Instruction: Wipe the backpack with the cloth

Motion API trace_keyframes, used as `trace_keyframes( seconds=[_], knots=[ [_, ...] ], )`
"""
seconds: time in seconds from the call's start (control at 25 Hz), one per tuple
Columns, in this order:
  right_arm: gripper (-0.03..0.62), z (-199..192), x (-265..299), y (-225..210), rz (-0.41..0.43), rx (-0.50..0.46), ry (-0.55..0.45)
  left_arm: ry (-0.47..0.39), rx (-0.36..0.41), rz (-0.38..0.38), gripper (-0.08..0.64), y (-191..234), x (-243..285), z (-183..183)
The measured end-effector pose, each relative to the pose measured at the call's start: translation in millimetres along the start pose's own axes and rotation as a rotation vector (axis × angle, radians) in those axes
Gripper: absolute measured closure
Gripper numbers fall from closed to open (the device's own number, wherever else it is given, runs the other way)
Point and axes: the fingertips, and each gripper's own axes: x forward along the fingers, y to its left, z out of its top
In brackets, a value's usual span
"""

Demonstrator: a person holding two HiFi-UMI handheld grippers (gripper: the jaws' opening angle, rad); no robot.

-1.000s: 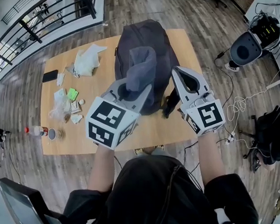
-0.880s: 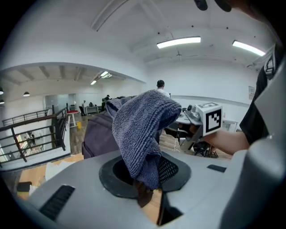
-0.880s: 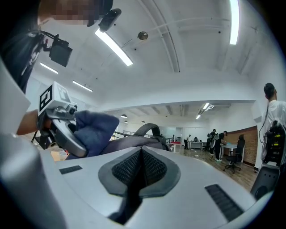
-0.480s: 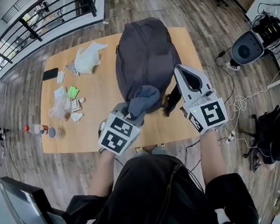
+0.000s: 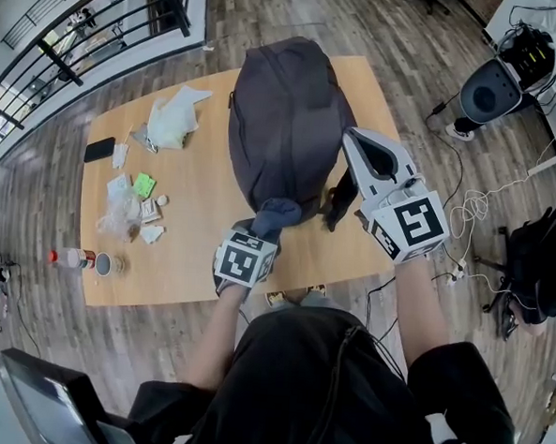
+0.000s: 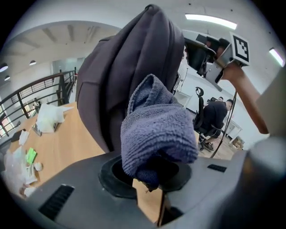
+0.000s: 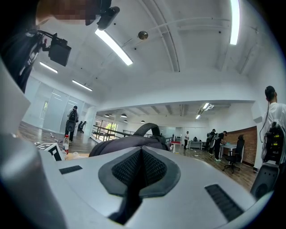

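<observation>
The dark backpack (image 5: 286, 114) lies long, from the near edge to the far edge of the surface (image 5: 196, 183). The left tool (image 5: 266, 229) pinches the fuzzy cloth (image 5: 279, 212); the right tool (image 5: 353, 139) is closed.

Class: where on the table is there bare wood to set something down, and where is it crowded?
Bare: the strip between backpack and wrappers, and the near edge right of the cup. Crowded: the table's left side, with white bag, phone, wrappers and bottle.

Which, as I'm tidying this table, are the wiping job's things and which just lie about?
Job: backpack, cloth, left claw gripping it.
Lying about: phone, bottle, crumpled white bag, green packet.
</observation>
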Motion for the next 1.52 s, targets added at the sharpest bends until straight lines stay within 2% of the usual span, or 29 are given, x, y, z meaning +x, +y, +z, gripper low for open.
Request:
trace_keyframes(
  seconds=[0.12, 0.28, 0.36, 0.68, 0.84, 0.96, 1.08, 1.2, 1.36, 1.44, 1.52],
  knots=[
    [0.581, -1, -1, -1, -0.006, 0.000, 0.007, 0.003, 0.011, -0.040, 0.468, -17, 19, 3],
    [0.581, 1, -1, -1, -0.005, -0.003, 0.019, 0.003, 0.118, -0.096, 0.468, -58, 40, 23],
    [0.581, 1, -1, -1, 0.000, -0.002, 0.015, 0.022, 0.131, -0.103, 0.468, -63, 49, 19],
    [0.581, 0, 1, -1, 0.004, 0.013, -0.003, 0.218, 0.048, -0.039, 0.468, -11, 80, -60],
    [0.581, 0, 0, -2, -0.007, 0.017, 0.009, 0.245, 0.033, 0.062, 0.468, 27, 72, -73],
    [0.581, 0, -1, -2, -0.010, 0.016, 0.011, 0.241, -0.026, 0.079, 0.468, 43, 62, -83],
    [0.581, 1, -1, -2, -0.013, 0.022, 0.008, 0.218, -0.063, 0.047, 0.468, 42, 59, -81],
    [0.581, -1, -2, -2, -0.020, 0.023, 0.008, 0.190, -0.001, 0.010, 0.468, 18, 66, -61],
    [0.581, -2, -1, -1, -0.017, 0.019, 0.012, 0.208, 0.087, -0.041, 0.468, -18, 73, -52],
    [0.581, -1, -1, -1, -0.013, 0.017, 0.013, 0.169, 0.080, -0.084, 0.468, -32, 66, -38],
    [0.581, 0, 0, -1, -0.010, 0.018, 0.012, 0.101, 0.027, -0.164, 0.468, -49, 56, -15]
  ],
)
